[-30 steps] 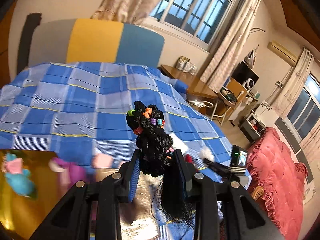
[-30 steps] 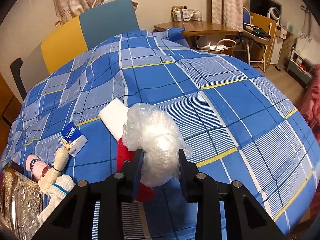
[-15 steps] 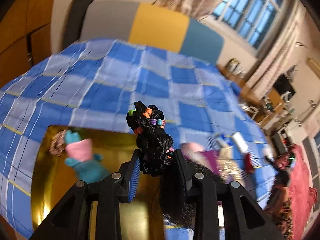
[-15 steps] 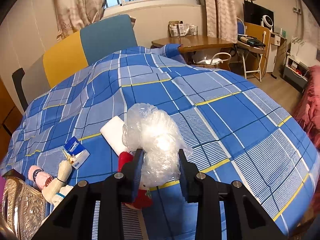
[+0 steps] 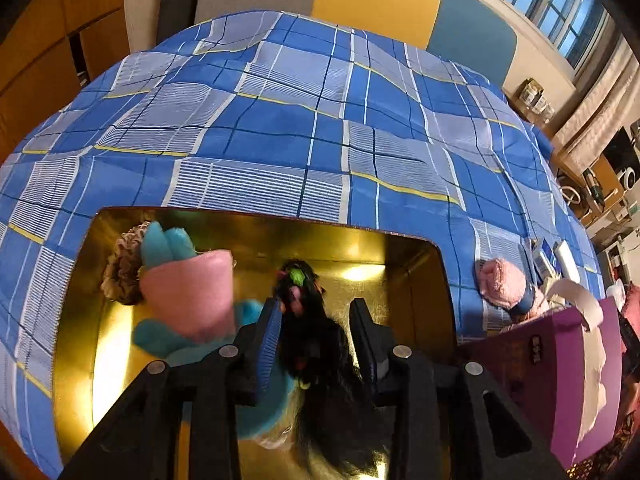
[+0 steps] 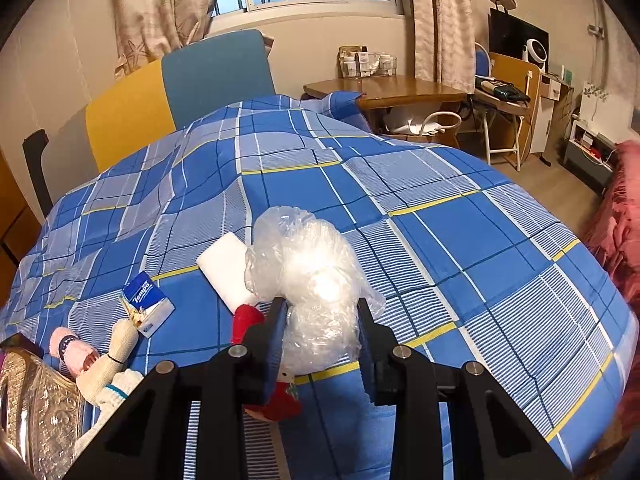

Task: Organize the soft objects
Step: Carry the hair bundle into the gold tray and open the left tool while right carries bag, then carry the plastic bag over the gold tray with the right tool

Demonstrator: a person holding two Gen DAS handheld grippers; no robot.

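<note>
Left hand-held gripper [image 5: 316, 332] spread wide over gold tray [image 5: 400, 256], black hair bundle [image 5: 316, 344] loose between fingers, unlike earlier clamped grip; right hand-held gripper [image 6: 322, 332] clamps plastic wrap [image 6: 312, 276] above bed [image 6: 480, 240].

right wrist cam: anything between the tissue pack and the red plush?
Only bare blue plaid bedspread between the tissue pack and the red plush, as the right wrist view shows; the white foam block sits farther back.
</note>
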